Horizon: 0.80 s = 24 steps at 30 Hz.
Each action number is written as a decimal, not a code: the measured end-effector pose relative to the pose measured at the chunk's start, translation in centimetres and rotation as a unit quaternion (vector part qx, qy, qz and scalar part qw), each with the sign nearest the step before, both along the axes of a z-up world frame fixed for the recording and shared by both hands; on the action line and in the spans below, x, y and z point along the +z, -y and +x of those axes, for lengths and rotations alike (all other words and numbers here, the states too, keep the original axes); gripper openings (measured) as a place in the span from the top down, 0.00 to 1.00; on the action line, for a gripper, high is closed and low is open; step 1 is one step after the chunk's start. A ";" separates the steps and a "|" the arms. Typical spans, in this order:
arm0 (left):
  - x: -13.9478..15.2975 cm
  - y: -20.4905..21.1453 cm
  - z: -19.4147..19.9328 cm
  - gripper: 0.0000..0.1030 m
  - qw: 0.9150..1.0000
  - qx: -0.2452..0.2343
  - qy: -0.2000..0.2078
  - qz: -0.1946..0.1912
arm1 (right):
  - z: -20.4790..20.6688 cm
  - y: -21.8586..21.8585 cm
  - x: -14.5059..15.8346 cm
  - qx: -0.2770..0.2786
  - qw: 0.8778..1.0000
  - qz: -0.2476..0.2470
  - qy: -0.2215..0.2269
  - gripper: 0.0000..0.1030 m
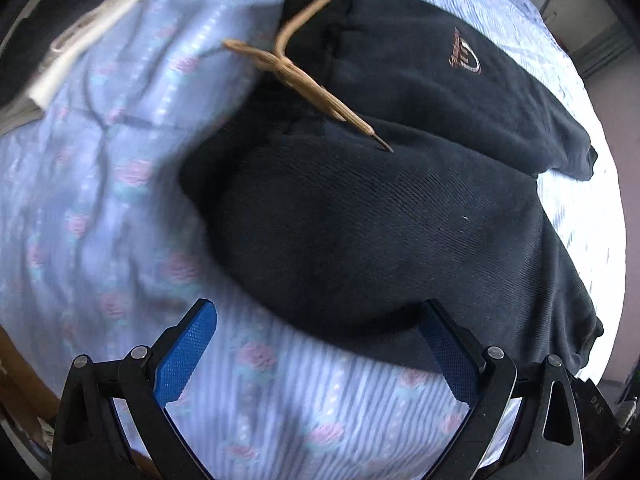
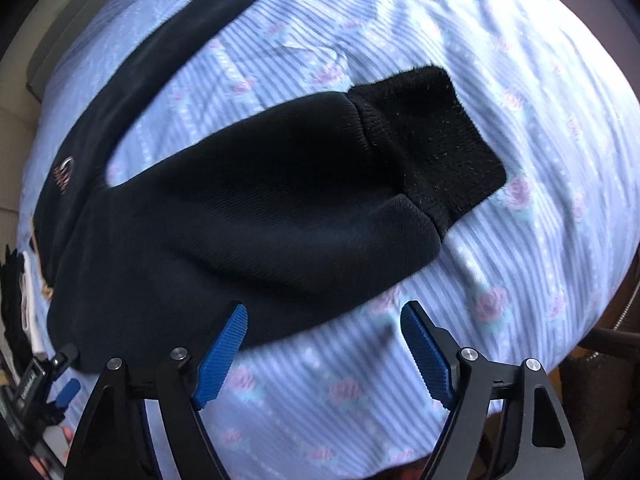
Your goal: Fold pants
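Observation:
Dark navy sweatpants lie spread on a blue floral bedsheet. A tan drawstring hangs at the waistband, and a small logo marks the far leg. In the right wrist view the near leg ends in a black ribbed cuff; the far leg runs up to the left. My left gripper is open and empty, just short of the pants' near edge. My right gripper is open and empty at the near leg's lower edge.
The sheet covers the bed around the pants. White and dark items lie at the far left of the bed. The left gripper shows at the lower left of the right wrist view. A dark object stands past the bed's right edge.

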<state>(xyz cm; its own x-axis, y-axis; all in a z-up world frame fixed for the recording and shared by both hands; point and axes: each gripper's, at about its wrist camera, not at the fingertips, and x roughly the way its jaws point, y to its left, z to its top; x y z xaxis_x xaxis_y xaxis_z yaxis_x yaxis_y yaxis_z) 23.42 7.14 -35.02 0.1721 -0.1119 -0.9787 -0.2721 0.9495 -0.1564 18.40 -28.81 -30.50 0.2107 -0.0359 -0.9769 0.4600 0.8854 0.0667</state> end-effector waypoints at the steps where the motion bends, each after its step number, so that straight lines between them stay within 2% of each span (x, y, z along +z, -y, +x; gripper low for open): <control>1: -0.4 0.3 0.1 0.01 1.000 0.002 -0.001 -0.006 | 0.4 0.3 -0.5 -0.004 1.000 0.009 0.000 0.27; 2: -0.7 0.6 0.0 0.01 1.000 0.005 -0.002 -0.010 | 0.6 0.8 -0.9 -0.010 1.000 0.017 -0.002 0.27; 4: -1.3 1.1 -0.1 0.10 1.000 0.014 -0.006 -0.024 | 1.0 1.4 -1.5 -0.018 0.999 0.029 -0.004 0.27; 5: -1.4 1.4 -0.2 0.18 0.999 0.017 -0.008 -0.033 | 1.3 1.7 -1.5 -0.019 0.999 0.037 -0.007 0.31; 7: -1.3 2.0 -0.2 0.33 0.999 0.015 -0.008 -0.042 | 1.8 1.9 -1.2 -0.006 0.999 0.051 -0.008 0.44; 9: -0.3 2.6 -0.7 0.57 0.999 0.007 -0.004 -0.043 | 2.2 2.0 -0.2 0.015 0.998 0.056 -0.003 0.68; 11: 1.3 3.3 -1.2 0.68 0.999 -0.001 0.006 -0.034 | 2.3 2.6 1.4 0.019 0.997 0.069 0.009 0.80; 12: 2.3 3.6 -1.4 0.70 0.999 -0.003 0.010 -0.033 | 2.1 2.8 2.3 0.019 0.997 0.079 0.020 0.84; 18: 8.8 5.2 -4.1 0.74 0.998 -0.019 0.053 -0.008 | 0.4 2.7 10.3 0.050 0.991 0.099 0.080 0.85; 21: 11.0 5.3 -5.1 0.75 0.998 -0.023 0.063 -0.001 | -0.2 1.8 13.4 0.076 0.988 0.103 0.088 0.86; 24: 12.4 5.5 -5.9 0.76 0.998 -0.027 0.056 0.008 | 0.1 1.0 15.4 0.091 0.986 0.112 0.083 0.86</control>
<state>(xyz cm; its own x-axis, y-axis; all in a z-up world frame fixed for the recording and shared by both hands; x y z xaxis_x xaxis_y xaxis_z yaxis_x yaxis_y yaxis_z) 17.54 1.62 -22.65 0.2738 -0.1079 -0.9557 -0.2015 0.9652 -0.1667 18.45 -29.79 -15.06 0.3510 0.2307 -0.9075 0.2617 0.9064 0.3316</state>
